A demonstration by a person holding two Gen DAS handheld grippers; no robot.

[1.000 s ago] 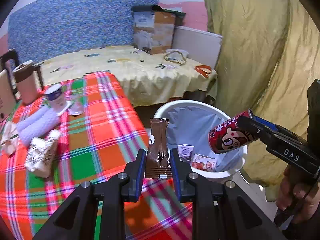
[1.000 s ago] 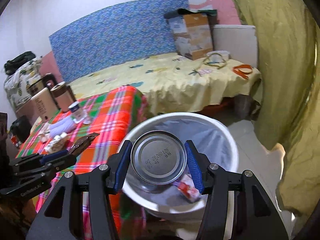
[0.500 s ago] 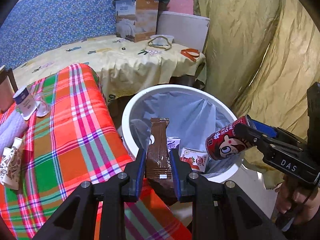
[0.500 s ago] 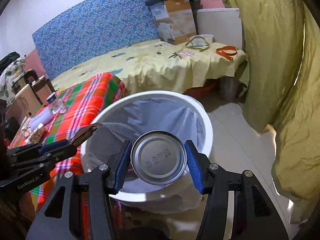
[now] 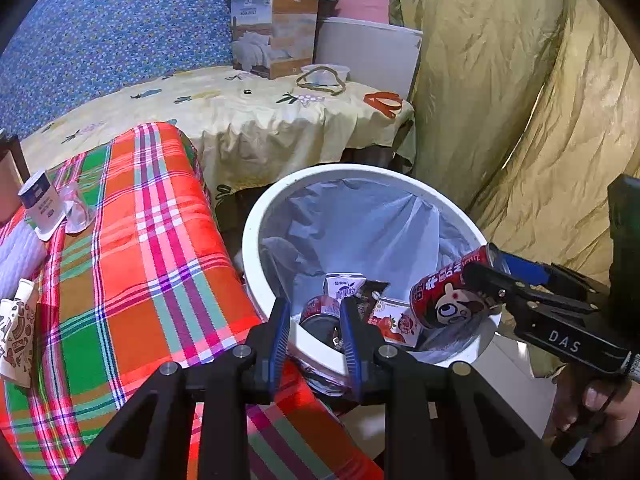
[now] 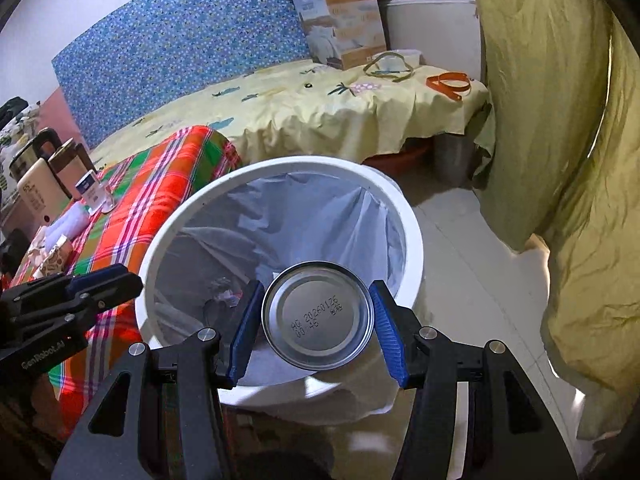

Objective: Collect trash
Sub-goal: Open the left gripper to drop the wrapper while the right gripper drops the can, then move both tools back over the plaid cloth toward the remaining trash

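Observation:
A white trash bin [image 5: 256, 236] with a pale blue liner stands beside the plaid-covered table; it also shows in the right wrist view [image 6: 412, 240]. My left gripper [image 5: 314, 330] hangs open and empty over the bin's near rim. A brown wrapper [image 5: 372, 292], small cartons and a can lie in the bin. My right gripper [image 6: 318, 334] is shut on a red can [image 5: 452, 294] with a cartoon face, held over the bin's right rim; its silver base [image 6: 318, 314] faces the right wrist camera.
The plaid table [image 5: 132, 264] holds a white cup [image 5: 38, 204], a clear glass [image 5: 78, 214] and a patterned packet [image 5: 16, 328]. A bed with a yellow sheet [image 5: 248, 116] lies behind. An olive curtain [image 5: 520, 100] hangs at the right.
My left gripper opened and the brown wrapper dropped from it into the bin. Both grippers moved closer over the bin. The right gripper still holds the can.

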